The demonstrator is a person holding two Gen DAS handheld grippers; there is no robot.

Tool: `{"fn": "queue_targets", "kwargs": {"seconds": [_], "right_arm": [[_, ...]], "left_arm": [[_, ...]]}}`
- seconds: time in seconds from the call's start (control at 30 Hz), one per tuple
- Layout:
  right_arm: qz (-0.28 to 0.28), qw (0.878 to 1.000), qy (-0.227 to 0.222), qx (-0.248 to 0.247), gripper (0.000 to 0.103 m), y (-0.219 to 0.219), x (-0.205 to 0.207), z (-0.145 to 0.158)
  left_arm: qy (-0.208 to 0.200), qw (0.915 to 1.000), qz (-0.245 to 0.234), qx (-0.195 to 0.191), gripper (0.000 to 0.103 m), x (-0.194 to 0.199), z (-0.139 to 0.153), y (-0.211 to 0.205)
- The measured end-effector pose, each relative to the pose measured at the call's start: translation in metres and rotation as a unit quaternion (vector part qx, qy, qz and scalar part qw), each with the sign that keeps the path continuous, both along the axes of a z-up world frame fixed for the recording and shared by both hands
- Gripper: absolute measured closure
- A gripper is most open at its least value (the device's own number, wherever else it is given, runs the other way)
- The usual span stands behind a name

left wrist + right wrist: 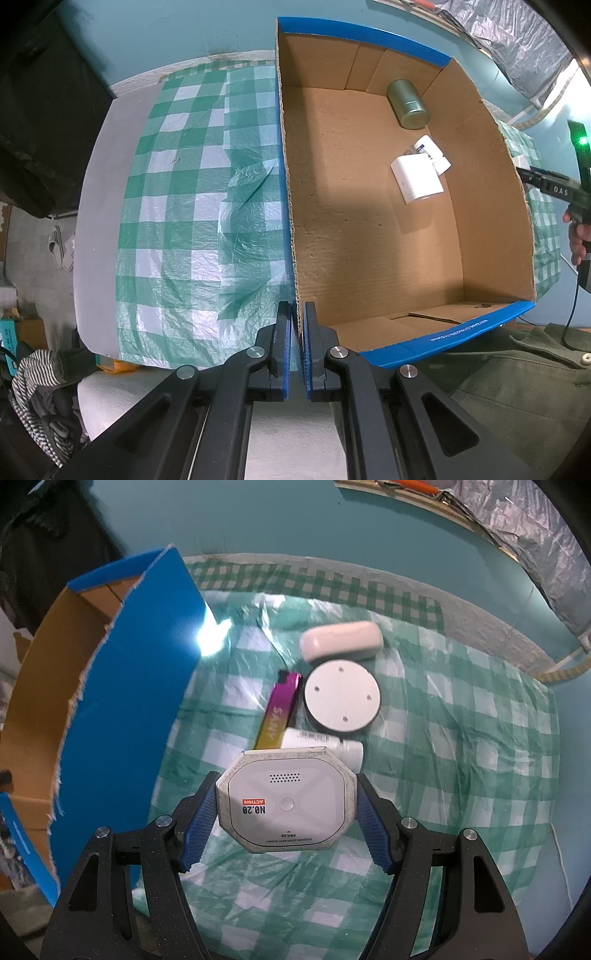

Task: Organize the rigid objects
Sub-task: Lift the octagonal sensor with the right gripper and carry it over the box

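1. While the left gripper (pixel 297 314) points down at the near corner of the cardboard box (pixel 491 206), its blue-padded fingers (pixel 283 354) are pinched together on the box's corrugated left wall, close to the corner.
2. Inside the box, toward the far right side, lie a green metal tin (pixel 408 104) on its side, a white cube-shaped charger (pixel 416 178), and a small white bottle (pixel 433 152) touching the charger's far edge.
3. The box has blue outer faces and stands on a green-and-white checked plastic cloth (pixel 177 206) covering the desk.
4. The right gripper (pixel 286 805) has its fingers (pixel 201 823) spread fairly wide, clamped on the two sides of a white octagonal device (pixel 286 803) with a speaker grille, a round button and a "NO.20 ACTION" label.
5. The device is off the cloth, above the near end of a cluster of things to the right of the box.
6. In that cluster lie a white oblong case (pixel 340 641) farthest away, a white round disc (pixel 342 698) just nearer, a pink-to-yellow bar (pixel 279 712) lettered "SANY" just left of the disc, and a white bottle (pixel 325 746) partly hidden behind the held device.
7. At the right edge of the left wrist view, the person's hand (pixel 578 236) grips the other tool's handle.
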State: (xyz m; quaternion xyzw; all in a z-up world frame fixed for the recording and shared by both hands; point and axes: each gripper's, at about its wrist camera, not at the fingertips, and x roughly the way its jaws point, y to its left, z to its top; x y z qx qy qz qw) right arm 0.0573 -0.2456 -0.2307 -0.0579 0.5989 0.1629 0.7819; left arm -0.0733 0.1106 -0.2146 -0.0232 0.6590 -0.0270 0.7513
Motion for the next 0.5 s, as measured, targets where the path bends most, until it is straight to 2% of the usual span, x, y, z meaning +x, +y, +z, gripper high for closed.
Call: {"fn": "queue_targets", "kwargs": {"seconds": [0.5], "right_arm": [[0.016, 0.998, -0.046, 0.034, 0.032, 0.033, 0.02, 0.047]], "left_arm": [[0.0, 1.0, -0.001, 0.001, 0.098, 0.001, 0.0, -0.001]]}}
